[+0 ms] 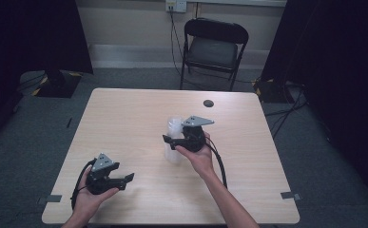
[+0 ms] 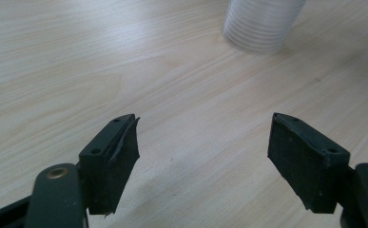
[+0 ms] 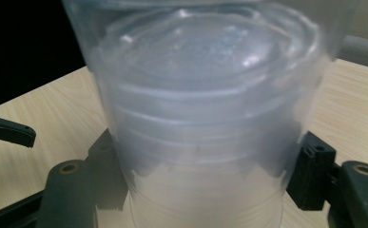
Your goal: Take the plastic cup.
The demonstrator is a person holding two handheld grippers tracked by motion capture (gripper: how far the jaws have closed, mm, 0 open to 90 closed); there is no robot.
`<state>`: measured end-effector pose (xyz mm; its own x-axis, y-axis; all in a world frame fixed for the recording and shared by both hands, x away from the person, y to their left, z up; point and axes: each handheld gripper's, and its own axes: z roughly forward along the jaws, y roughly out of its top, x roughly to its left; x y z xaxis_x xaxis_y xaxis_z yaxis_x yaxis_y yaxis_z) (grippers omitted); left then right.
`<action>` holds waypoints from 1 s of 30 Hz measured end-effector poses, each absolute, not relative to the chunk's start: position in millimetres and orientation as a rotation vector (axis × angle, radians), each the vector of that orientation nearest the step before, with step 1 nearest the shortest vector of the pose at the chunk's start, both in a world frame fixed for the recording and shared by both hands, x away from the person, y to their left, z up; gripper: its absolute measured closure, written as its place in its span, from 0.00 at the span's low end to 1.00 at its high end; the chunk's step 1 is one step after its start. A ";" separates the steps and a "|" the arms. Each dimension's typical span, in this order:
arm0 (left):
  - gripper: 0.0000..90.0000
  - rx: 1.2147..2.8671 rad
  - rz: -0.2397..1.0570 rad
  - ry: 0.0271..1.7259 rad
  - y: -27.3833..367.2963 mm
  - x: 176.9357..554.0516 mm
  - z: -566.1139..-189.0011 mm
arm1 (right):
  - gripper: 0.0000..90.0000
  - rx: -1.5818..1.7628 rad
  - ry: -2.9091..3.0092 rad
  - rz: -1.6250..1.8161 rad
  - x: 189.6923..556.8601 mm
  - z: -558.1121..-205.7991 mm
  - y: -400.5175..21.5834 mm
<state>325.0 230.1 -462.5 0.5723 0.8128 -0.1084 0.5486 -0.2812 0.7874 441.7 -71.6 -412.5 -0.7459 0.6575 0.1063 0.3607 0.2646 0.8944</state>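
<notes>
A stack of clear plastic cups point(image 1: 173, 135) stands upright near the middle of the wooden table point(image 1: 124, 118). My right gripper point(image 1: 169, 140) reaches it from the right and holds it low down. In the right gripper view the cups point(image 3: 205, 95) sit between the jaws, and both pads point(image 3: 310, 166) lie against the stack's wall, so my right gripper point(image 3: 210, 164) is shut on it. My left gripper point(image 1: 128, 179) rests near the front left of the table, open and holding nothing. Its own view shows my left gripper point(image 2: 203, 156) with wide jaws and the cups point(image 2: 262, 23) farther off.
A black folding chair point(image 1: 215, 45) stands beyond the far edge of the table. A small dark round mark point(image 1: 208, 103) lies on the tabletop at the back right. Dark curtains hang on both sides. The other gripper's jaw tip point(image 3: 10, 132) shows at the left.
</notes>
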 end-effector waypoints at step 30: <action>0.28 1.970 0.395 1.099 231.6 325.9 -463.0 | 0.34 0.952 2.212 1.515 443.2 -384.5 -73.9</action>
